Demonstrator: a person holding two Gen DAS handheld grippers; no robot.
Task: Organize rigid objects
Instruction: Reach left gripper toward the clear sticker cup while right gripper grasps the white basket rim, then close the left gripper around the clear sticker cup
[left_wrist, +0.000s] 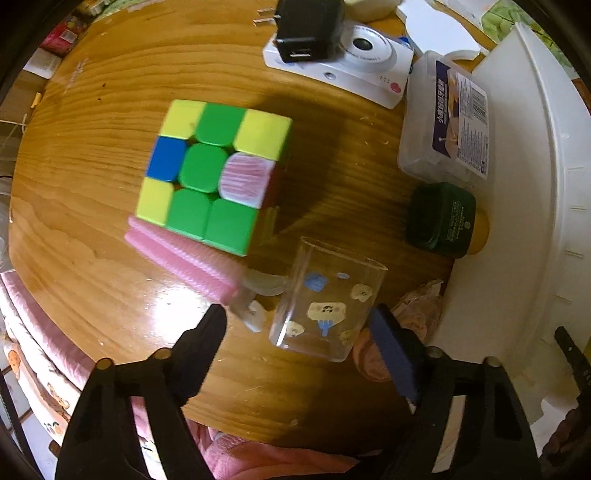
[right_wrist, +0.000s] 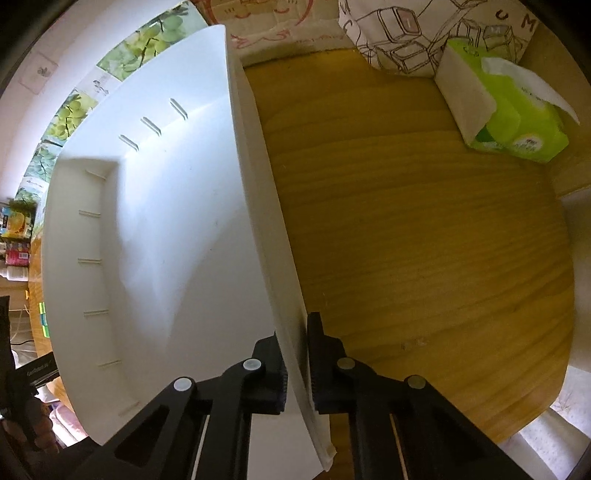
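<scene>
- While our right gripper (right_wrist: 297, 363) pinches the white bin's (right_wrist: 155, 236) rim, its inside is bare.
- We hold our left gripper (left_wrist: 295, 328) spread around a clear printed cup (left_wrist: 327, 302), pads apart from it.
- Left of that bin sits a scrambled puzzle cube (left_wrist: 210, 177).

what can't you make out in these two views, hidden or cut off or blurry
- Left wrist: the pink ridged thing is motion-blurred; the puzzle cube covers its far end.
- Left wrist: the label on the dark green container is too small to read.
- Right wrist: the white bin has its near corner behind the right gripper.
</scene>
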